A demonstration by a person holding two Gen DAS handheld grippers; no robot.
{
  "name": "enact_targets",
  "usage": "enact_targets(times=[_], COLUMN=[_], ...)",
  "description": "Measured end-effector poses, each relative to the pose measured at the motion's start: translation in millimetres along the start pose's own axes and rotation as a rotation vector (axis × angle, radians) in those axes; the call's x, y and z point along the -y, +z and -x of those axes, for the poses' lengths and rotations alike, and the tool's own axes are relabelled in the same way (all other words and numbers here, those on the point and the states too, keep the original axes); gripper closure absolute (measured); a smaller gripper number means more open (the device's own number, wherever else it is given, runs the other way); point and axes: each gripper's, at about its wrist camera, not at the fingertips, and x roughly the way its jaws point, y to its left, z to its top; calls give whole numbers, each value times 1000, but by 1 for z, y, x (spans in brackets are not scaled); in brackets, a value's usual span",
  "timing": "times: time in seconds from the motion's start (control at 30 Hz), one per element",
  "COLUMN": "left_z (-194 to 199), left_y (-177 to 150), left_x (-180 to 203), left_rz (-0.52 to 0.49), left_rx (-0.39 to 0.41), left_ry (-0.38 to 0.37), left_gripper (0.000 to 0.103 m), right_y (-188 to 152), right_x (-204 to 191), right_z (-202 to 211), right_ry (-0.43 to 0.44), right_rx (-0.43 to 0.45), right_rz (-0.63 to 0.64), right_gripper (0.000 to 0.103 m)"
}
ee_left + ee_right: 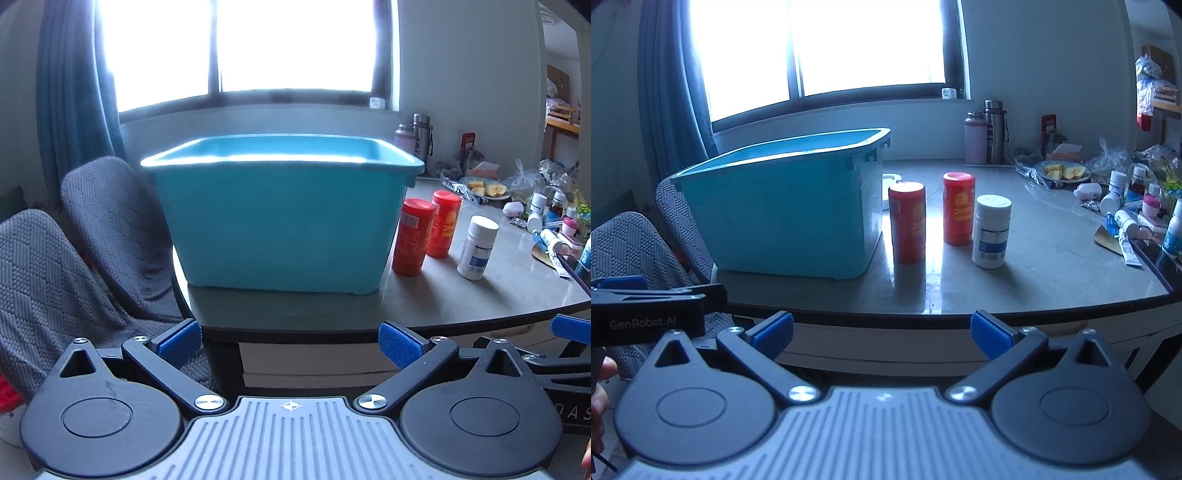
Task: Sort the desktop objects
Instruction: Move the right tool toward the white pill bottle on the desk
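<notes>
Red tubes (908, 222) crowd the white bottle (991, 230); wide-open, empty right gripper (881, 334) and left gripper (290, 341) could topple neighbours.

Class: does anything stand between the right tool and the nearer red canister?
Nothing visible does. The right tool is open before the table edge, and only bare tabletop lies between it and the nearer red canister.

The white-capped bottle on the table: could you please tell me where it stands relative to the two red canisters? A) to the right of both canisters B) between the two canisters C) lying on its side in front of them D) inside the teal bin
A: in the right wrist view the white-capped bottle stands upright on the table, right of both red canisters, outside the teal bin.
</notes>
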Motion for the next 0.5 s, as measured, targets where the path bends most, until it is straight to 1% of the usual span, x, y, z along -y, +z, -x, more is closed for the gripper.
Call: enact_targets(times=[0.13, 0.17, 0.23, 0.27, 0.33, 0.4, 0.5], left_z=[-4, -4, 7, 5, 4, 7, 2], left_y=[0, -1, -1, 0, 0, -7, -4], left_x=[-1, 1, 12, 13, 14, 3, -1], left_rz=[-11, -15, -22, -16, 1, 34, 51], left_rx=[1, 1, 37, 30, 22, 37, 56], left_ry=[-4, 1, 19, 21, 22, 11, 10], left_gripper=[0, 0, 0, 0, 0, 0, 0], right_y=[-2, 1, 1, 0, 1, 2, 2], right_x=[5, 3, 4, 5, 7, 7, 5], right_z=[13, 13, 13, 13, 8, 3, -3], right_ry=[15, 10, 2, 0, 6, 5, 31], right_rx=[35, 29, 40, 43, 26, 9, -3], right_rz=[-5, 3, -5, -14, -18, -8, 12], right_gripper=[0, 0, 0, 0, 0, 0, 0])
